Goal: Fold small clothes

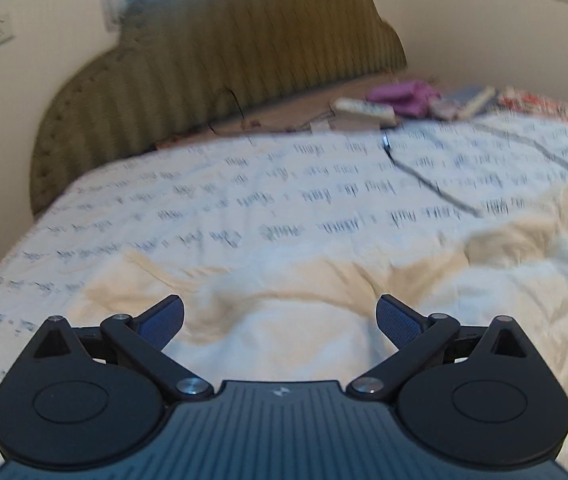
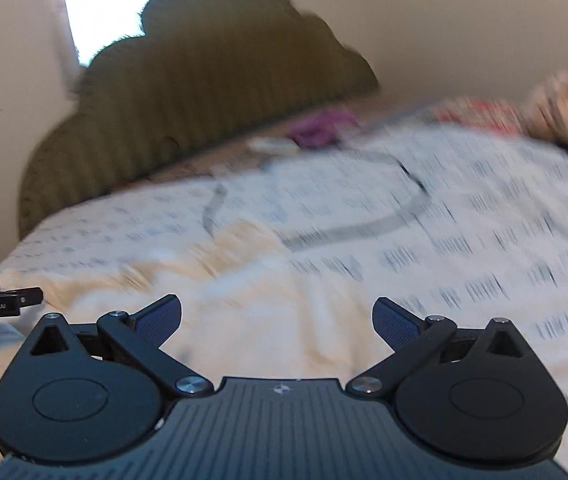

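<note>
Cream garment [image 1: 284,280], motion-blurred and partly cut off by our spread, empty left claw [image 1: 280,320] and right claw [image 2: 277,320], lies rumpled on the bed [image 1: 324,184].

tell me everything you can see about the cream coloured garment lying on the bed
The cream garment is a small piece of soft, pale yellowish cloth, rumpled and creased rather than folded. It lies loose on the white quilt printed with dark script, just ahead of both grippers. In the left wrist view one part stretches off to the right; the right wrist view shows it blurred. Only the quilt seems to touch it. What kind of garment it is cannot be told.
</note>
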Motion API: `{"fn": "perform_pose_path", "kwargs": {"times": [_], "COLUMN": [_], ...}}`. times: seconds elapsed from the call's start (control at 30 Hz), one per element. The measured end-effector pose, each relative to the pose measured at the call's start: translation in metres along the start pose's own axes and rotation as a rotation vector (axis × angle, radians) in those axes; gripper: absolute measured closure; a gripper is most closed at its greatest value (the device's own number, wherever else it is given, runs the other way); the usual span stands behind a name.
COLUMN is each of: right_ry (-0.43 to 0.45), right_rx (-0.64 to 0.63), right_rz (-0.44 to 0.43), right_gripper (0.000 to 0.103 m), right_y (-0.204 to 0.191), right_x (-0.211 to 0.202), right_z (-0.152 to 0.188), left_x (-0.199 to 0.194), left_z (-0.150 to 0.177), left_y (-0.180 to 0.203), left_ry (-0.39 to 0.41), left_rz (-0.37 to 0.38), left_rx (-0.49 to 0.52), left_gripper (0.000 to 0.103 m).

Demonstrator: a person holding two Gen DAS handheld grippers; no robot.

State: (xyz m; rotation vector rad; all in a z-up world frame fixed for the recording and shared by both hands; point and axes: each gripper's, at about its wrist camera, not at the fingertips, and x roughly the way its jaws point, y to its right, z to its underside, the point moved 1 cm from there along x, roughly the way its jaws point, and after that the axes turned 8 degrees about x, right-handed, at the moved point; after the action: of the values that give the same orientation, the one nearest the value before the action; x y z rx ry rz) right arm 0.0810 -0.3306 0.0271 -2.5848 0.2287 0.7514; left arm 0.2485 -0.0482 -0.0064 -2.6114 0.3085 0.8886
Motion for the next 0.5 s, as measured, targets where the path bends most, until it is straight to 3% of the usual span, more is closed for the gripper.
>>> {"fn": "perform_pose_path", "kwargs": {"times": [0.07,0.13,0.23,0.33,0.37,0.4,0.43,0.5], "right_ry": [-0.087,-0.190,-0.225,-0.226,-0.235,-0.241,-0.239,-0.238], "right_rx": [0.113,0.244,0.322,0.329,0.345,0.361,0.374,0.418], "right_rz": [-0.052,-0.179,-0.292,-0.313,-0.302,-0.288,-0.286,-0.307], "right_gripper": [0.000,0.000,0.001,0.021,0.041,0.052,0.055,0.071], "right_y": [0.027,0.046,0.049,0.042,0.041,0.041,0.042,0.046], "right_x": [0.007,0.018,0.034,0.051,0.055,0.057,0.056,0.054], "right_z": [0.012,0.023,0.033,0.035,0.035,0.036,0.038,0.040], "left_x": [0.012,0.012,0.015,0.017,0.016,0.017,0.015,0.014], "left_z": [0.006,0.012,0.013,0.015,0.017,0.017,0.019,0.020], "left_y": [0.011,0.016,0.015,0.016,0.016,0.018,0.019,0.022], "left_ry": [-0.023,-0.001,-0.001,-0.001,0.001,0.003,0.005,0.005], "left_rz": [0.003,-0.012,-0.008,-0.010,-0.015,-0.021,-0.028,-0.040], "left_rx": [0.016,0.022,0.012,0.005,0.007,0.009,0.013,0.020], "left_gripper": [0.000,0.000,0.000,0.000,0.000,0.000,0.000,0.000]}}
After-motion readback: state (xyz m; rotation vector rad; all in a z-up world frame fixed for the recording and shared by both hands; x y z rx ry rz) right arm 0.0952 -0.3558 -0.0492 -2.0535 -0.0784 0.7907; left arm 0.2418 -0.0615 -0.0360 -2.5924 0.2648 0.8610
